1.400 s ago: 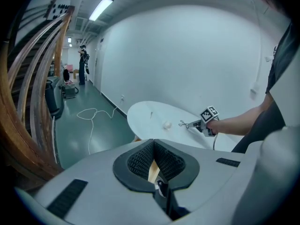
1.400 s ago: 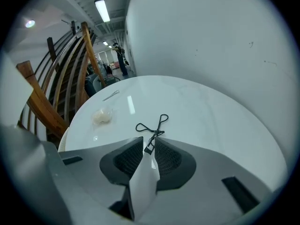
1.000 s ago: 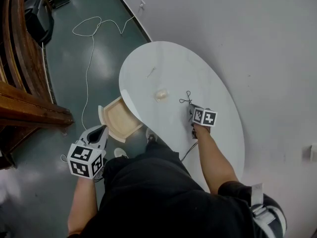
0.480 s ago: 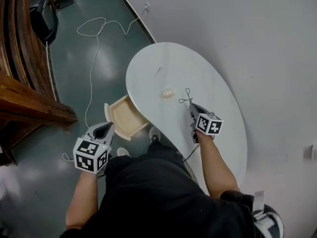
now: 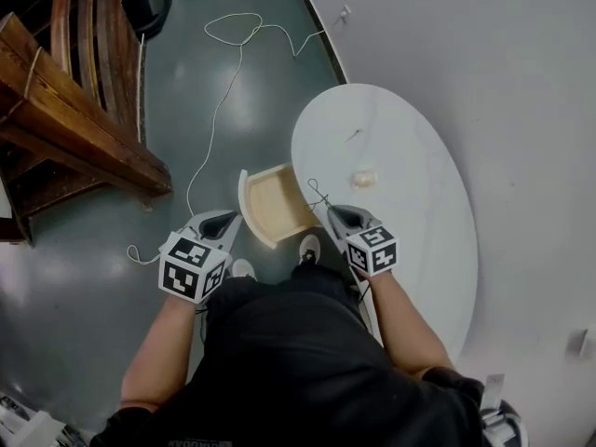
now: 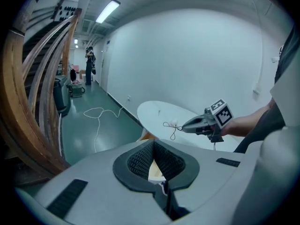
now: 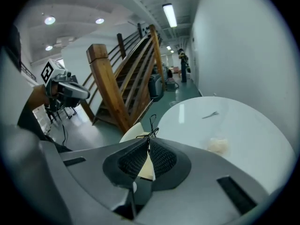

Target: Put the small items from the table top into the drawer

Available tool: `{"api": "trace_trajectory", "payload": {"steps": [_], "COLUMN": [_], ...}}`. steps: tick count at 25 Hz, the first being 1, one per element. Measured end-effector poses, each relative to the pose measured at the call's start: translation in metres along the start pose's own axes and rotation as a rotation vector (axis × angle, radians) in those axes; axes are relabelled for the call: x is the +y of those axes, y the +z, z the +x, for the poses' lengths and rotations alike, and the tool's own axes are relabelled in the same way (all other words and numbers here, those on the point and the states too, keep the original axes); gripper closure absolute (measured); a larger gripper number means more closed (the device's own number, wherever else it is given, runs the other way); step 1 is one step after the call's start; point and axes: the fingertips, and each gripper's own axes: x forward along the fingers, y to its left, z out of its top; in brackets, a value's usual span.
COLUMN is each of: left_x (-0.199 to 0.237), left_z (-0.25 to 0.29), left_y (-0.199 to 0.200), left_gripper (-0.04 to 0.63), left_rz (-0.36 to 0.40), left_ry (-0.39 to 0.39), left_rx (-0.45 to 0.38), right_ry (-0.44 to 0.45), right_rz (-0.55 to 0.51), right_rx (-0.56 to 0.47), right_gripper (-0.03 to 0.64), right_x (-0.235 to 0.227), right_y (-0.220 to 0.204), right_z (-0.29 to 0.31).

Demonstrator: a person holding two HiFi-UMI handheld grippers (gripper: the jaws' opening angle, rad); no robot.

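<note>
Currently right claw (image 5: 332, 212) grips a thin black wire loop (image 5: 318, 194) just beside the open drawer (image 5: 265, 203), at the table (image 5: 419, 222) edge. Left claw (image 5: 229, 220) is clenched, empty, near the drawer.

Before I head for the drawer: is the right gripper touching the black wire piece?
Touching. The right gripper view shows the right gripper with jaws shut on the black wire piece at their tips.

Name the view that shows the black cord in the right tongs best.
The right gripper view: the black cord is closest there, pinched at the right tongs' tips. The left gripper view shows it small, side-on; the head view, a squiggle.
</note>
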Motion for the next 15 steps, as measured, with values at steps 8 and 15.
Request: {"api": "trace_trajectory", "payload": {"steps": [8, 15], "left_x": [0.010, 0.007], "left_z": [-0.019, -0.025], "left_y": [-0.017, -0.040], "left_gripper": [0.580, 0.580], "left_rz": [-0.086, -0.094], "left_ry": [0.085, 0.099], "left_rx": [-0.033, -0.012], "right_ry": [0.116, 0.083], "right_rz": [-0.192, -0.162], "right_rx": [0.278, 0.458], "right_gripper": [0.598, 0.598], "right_x": [0.060, 0.069], "right_y": [-0.039, -0.085], "right_z": [0.075, 0.142]}}
